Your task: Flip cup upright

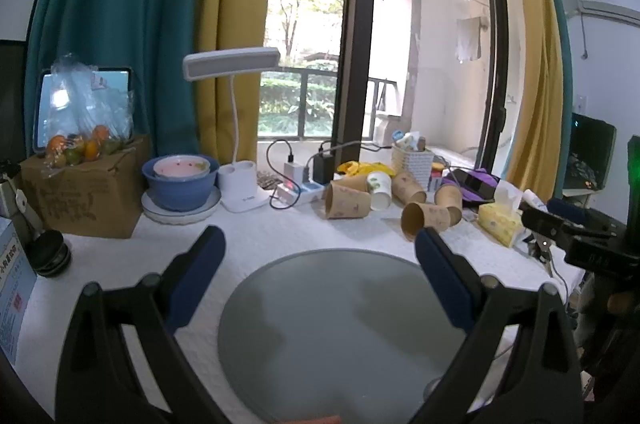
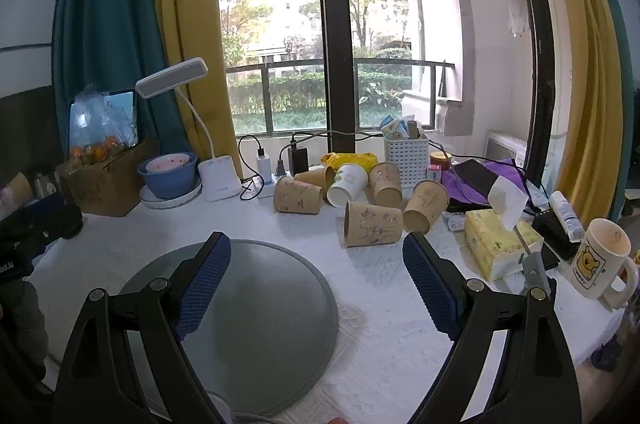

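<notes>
Several brown paper cups lie on their sides in a heap at the back of the white table; the nearest one (image 2: 372, 224) also shows in the left wrist view (image 1: 430, 218). A white paper cup (image 2: 347, 183) lies among them, seen too in the left wrist view (image 1: 379, 189). My left gripper (image 1: 320, 256) is open and empty above a round grey tray (image 1: 340, 336). My right gripper (image 2: 316, 260) is open and empty, its left finger over the tray (image 2: 248, 324), the nearest cup just beyond its right fingertip.
A tissue box (image 2: 500, 244), a cartoon mug (image 2: 600, 260), a white basket (image 2: 406, 155) and purple cloth (image 2: 476, 183) stand to the right. A desk lamp (image 2: 220, 179), blue bowls (image 2: 168, 171), chargers (image 2: 296, 159) and a cardboard box with fruit (image 1: 80, 191) stand to the left.
</notes>
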A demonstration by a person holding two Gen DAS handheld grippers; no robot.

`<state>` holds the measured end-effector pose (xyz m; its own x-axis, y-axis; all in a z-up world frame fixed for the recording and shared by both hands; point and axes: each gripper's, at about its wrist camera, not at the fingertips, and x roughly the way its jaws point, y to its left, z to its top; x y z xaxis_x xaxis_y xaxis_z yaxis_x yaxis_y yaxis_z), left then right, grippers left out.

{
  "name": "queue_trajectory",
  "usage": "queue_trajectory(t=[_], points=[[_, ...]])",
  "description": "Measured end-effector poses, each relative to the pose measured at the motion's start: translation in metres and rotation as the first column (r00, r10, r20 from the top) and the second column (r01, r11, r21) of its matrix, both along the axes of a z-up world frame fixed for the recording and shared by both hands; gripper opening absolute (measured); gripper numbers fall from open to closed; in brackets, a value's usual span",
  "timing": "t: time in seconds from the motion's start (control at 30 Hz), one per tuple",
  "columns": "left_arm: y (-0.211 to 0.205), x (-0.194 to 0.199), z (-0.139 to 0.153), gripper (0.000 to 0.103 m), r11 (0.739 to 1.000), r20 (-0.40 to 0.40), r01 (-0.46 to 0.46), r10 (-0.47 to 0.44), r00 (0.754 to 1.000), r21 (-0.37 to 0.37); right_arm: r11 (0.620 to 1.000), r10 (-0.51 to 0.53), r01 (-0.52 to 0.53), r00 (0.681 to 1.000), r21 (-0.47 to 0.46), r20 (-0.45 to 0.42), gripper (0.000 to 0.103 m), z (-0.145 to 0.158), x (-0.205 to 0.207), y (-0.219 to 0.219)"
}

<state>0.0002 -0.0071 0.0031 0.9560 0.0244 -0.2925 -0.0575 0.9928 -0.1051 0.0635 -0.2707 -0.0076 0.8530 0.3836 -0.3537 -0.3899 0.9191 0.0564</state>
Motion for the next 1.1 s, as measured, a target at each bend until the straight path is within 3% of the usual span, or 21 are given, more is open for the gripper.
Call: queue_trajectory(t=[1.1], points=[[0.0008, -0.0049, 0.0015, 0.097, 1.0, 0.011, -0.004, 0.004, 1.0, -0.011, 1.0, 0.016, -0.016, 1.0, 0.002, 0.02, 0.09, 0.0052, -0.004, 0.0004]])
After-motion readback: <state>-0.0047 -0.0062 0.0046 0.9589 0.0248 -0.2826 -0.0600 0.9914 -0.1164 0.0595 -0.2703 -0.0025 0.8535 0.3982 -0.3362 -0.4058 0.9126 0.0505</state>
